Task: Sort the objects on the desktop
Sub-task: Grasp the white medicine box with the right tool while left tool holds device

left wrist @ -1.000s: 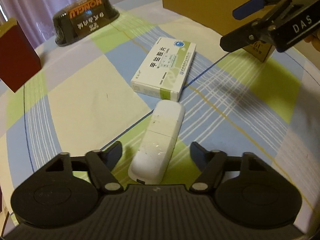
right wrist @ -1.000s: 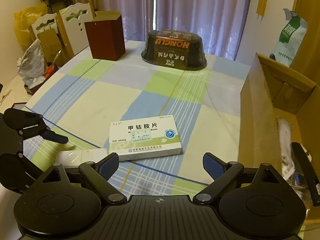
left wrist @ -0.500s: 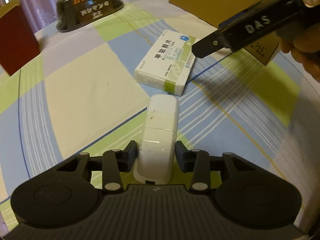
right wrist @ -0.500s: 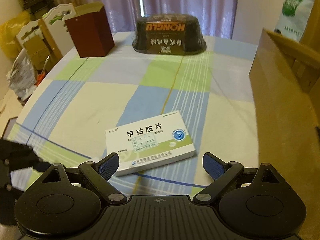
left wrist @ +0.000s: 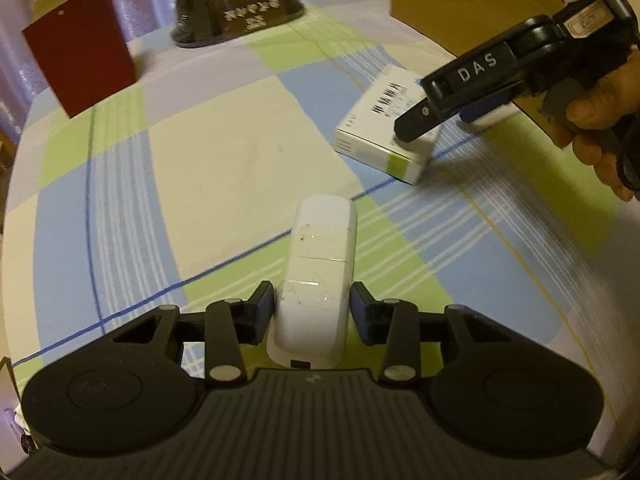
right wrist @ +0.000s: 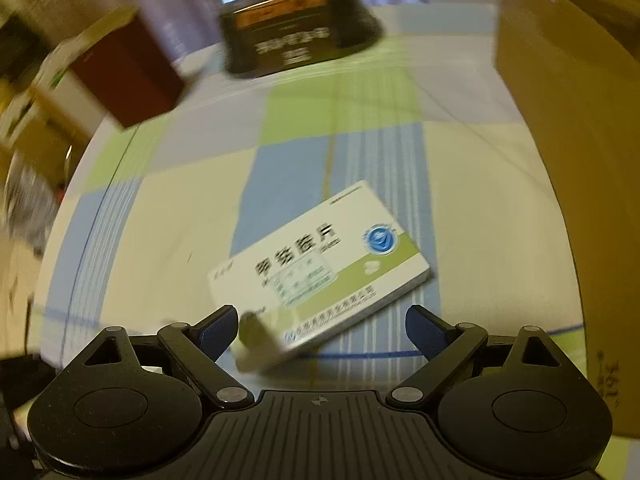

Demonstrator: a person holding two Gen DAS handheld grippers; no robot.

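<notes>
A white oblong device (left wrist: 320, 248) lies lengthwise on the chequered tablecloth, and my left gripper (left wrist: 313, 304) is shut on its near end, one pad against each side. Beyond it to the right is a white-and-green medicine box (left wrist: 380, 140). In the left wrist view my right gripper (left wrist: 440, 120), held by a hand (left wrist: 596, 120), hangs low over that box. The right wrist view is blurred. It shows my right gripper (right wrist: 322, 328) open, with the near edge of the medicine box (right wrist: 320, 264) between its fingertips.
A dark red box (left wrist: 80, 64) stands at the far left of the tablecloth (left wrist: 224, 168). A black bowl-shaped package (left wrist: 236, 0) sits at the back. A cardboard box (left wrist: 460, 4) stands along the right side, close behind the medicine box.
My left gripper has closed from wide open onto the white device. My right gripper has come down and forward over the medicine box, still open.
</notes>
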